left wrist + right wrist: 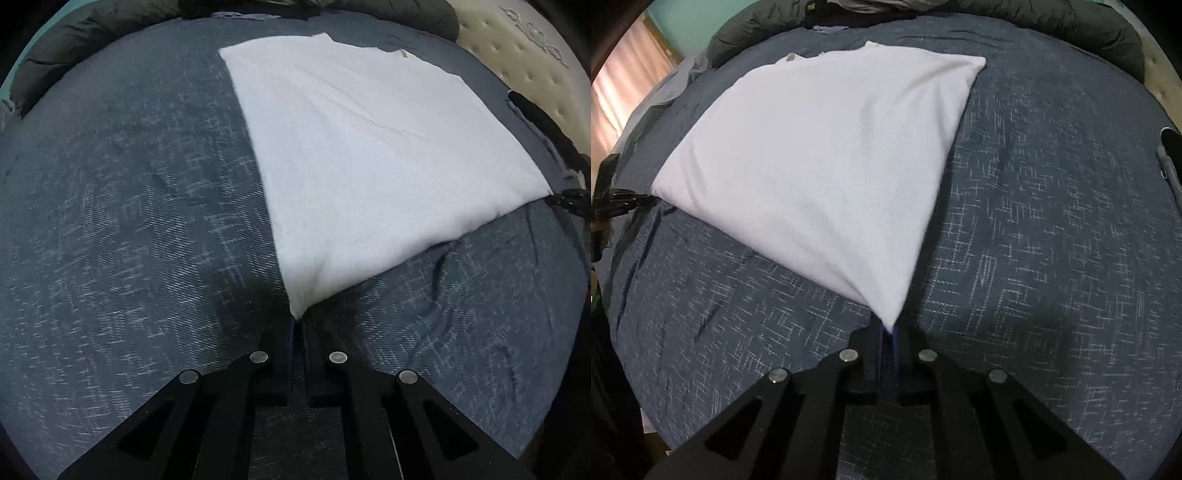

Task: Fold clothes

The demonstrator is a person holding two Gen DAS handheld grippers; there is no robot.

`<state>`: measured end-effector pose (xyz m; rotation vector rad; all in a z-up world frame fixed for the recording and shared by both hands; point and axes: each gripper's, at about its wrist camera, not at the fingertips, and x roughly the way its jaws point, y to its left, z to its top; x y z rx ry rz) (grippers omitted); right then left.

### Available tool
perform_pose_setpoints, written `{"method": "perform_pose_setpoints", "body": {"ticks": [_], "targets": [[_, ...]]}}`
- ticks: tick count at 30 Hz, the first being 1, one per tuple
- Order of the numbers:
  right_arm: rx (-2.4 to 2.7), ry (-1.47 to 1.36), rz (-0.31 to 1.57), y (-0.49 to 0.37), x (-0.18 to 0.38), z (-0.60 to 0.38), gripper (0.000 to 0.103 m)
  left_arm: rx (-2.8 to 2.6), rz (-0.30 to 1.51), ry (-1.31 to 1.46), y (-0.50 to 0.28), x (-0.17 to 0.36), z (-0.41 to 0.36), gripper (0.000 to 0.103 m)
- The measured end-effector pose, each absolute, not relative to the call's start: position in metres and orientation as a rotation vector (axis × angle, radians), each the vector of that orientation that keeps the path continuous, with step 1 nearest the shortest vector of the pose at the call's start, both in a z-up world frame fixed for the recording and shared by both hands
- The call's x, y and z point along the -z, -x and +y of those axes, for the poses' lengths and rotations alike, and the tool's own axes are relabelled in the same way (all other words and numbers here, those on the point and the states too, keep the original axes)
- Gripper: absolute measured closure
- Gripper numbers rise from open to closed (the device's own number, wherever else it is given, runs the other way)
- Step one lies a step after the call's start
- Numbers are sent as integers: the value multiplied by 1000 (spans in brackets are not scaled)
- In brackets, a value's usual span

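Observation:
A white garment (369,147) lies spread flat and partly folded on a dark blue bedcover (129,221). My left gripper (298,325) is shut on the garment's near left corner, which tapers into the closed jaws. In the right wrist view the same white garment (820,158) runs down to a point, and my right gripper (889,328) is shut on that near right corner. Each gripper shows up at the edge of the other's view: the right gripper (572,201) at the far corner, the left gripper (620,203) likewise. A small tag (790,57) marks the collar end at the back.
A dark green quilt (1071,26) is bunched along the far edge of the bed. A beige tufted mattress (524,62) shows at the upper right. A curtain (624,88) hangs at the left. A dark strap-like item (546,125) lies near the bed's right edge.

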<state>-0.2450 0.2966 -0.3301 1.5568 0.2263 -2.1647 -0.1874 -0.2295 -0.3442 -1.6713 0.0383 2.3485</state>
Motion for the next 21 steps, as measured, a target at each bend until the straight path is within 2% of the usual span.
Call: {"method": "perform_pose_setpoints", "body": {"ticks": [3, 5, 6, 7, 14, 21], "targets": [[2162, -1585, 218, 253, 329, 298, 95, -2355, -52, 1687, 189, 341, -242, 96], [2171, -1593, 194, 257, 324, 305, 82, -2365, -123, 1682, 188, 336, -253, 93], [2174, -1595, 176, 259, 321, 309, 71, -2375, -156, 1670, 186, 332, -259, 93], [2181, -1593, 148, 262, 318, 315, 68, -2395, -173, 1651, 185, 326, -265, 93], [2294, -1503, -167, 306, 293, 351, 68, -2471, -334, 1474, 209, 292, -267, 87], [2260, -1472, -147, 317, 293, 295, 68, -2386, -384, 1439, 276, 314, -168, 85]]}}
